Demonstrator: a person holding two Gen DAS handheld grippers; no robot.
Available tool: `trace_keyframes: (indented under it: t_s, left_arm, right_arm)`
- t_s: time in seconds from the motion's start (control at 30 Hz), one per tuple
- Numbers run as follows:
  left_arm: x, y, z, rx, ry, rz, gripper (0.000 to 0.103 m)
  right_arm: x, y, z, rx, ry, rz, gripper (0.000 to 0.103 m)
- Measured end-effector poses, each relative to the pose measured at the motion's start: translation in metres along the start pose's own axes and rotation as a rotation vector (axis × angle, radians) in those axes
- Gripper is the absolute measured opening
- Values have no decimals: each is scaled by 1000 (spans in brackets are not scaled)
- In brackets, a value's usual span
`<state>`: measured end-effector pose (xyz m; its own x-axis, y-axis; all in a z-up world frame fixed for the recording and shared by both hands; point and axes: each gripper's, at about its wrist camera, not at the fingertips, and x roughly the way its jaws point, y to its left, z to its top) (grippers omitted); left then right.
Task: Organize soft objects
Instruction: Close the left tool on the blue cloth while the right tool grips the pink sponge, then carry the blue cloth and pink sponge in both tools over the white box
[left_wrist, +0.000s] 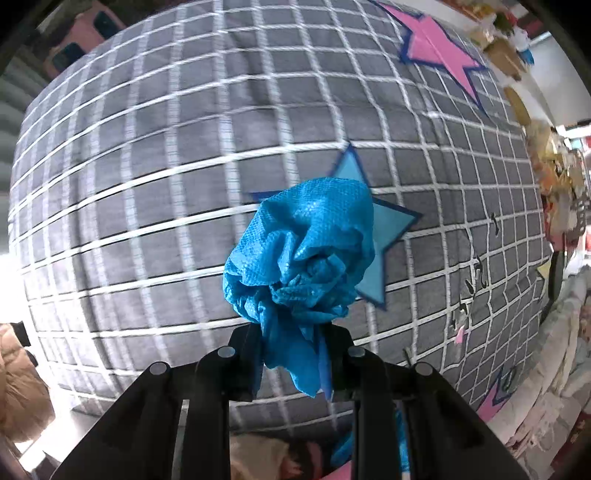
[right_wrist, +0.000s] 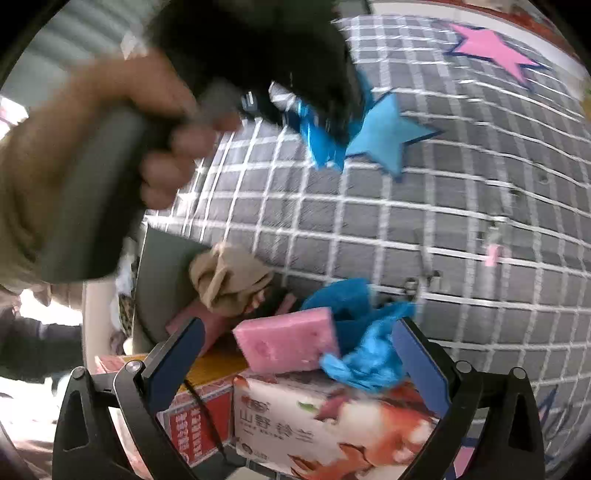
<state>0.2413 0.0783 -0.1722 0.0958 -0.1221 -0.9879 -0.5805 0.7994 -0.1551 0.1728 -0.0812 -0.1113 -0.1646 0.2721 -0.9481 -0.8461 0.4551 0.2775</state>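
Blue cloth (left_wrist: 299, 254), crumpled into a wad, sits clamped in the left gripper (left_wrist: 295, 354), hanging above the grey checked bedspread (left_wrist: 147, 166) right over its blue star (left_wrist: 391, 229). Right gripper (right_wrist: 299, 354) hovers with its jaws spread wide, gripping nothing, over a box (right_wrist: 332, 424) at the bed's edge. On that box: a pink sponge (right_wrist: 288, 343) and more blue crumpled material (right_wrist: 369, 358), with a tan cloth (right_wrist: 229, 280) just behind. A hand (right_wrist: 110, 147) grips the left tool's handle.
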Motion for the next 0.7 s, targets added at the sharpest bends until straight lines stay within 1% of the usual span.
trace_keyframes:
  t_s: [0.07,0.1,0.17,0.2,0.23,0.33,0.43,0.5,0.57,0.7]
  left_arm:
    - [-8,13,-1,-6,-14,6,26]
    - [-13,24,-8,-6,-19,6,26]
    - [-18,34,-11,-12,-26,1,26]
    - [-21,37,-12,-15,-30,-7,26]
    - [-25,41,-17,-14,-33,-17,26]
    - [-32,40,-23,-3,-43,-27,26]
    - [-53,32,-39,15,-64,-44,26]
    - [-59,26,-46,37,-82,-51,26]
    - [-68,11,-53,73,-98,-58,26]
    - [-86,-15,-70,154,-121,-73,26]
  right_arm:
    - [18,7,-3,-34,41,-25,102]
    - [26,10,-4,-45,55,-42,102]
    - [36,10,-5,-28,70,-50,93]
    - [39,9,-5,-13,84,-69,74]
    - [43,6,-6,7,106,-89,73]
    - [36,-7,-9,92,82,-50,73]
    - [11,-23,-11,200,12,16,73]
    - [-8,-34,-12,270,-40,47,73]
    - [-26,-42,-15,326,-84,40,73]
    - [-54,-58,-29,413,-137,-26,73]
